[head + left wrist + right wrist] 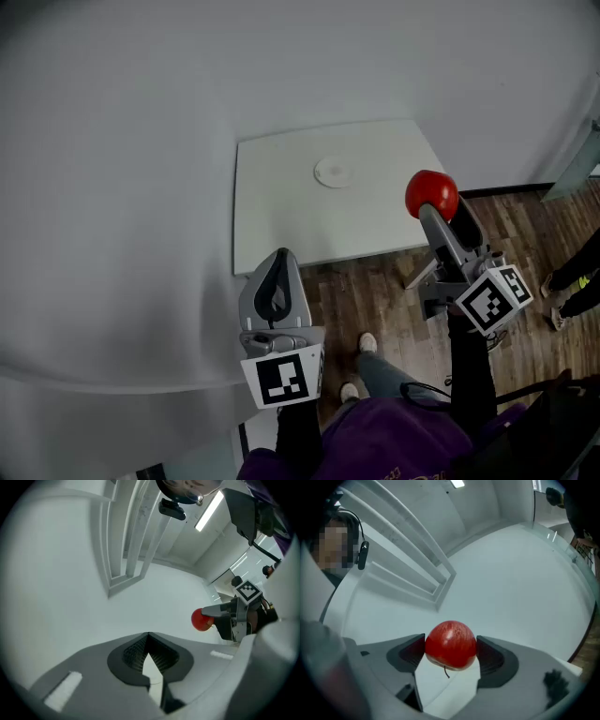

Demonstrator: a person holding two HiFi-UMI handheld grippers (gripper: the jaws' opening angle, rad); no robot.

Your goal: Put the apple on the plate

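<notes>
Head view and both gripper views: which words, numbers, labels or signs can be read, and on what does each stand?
No readable words or numbers.
Cube on the left gripper, cube on the right gripper: black-and-white square patterns, no letters.
Purple top: pale print at the picture's bottom edge, too blurred to read.

rig and wearer: appearance as found

left gripper (280,255) and right gripper (435,212): grey moulded shells with rounded noses, jaws lined with black ribbed pads (408,653). each carries a white cube (281,377) printed with black square markers. wearer: purple top (394,442), black sleeves (472,375), grey-blue trousers (381,371), white shoes (367,343).
</notes>
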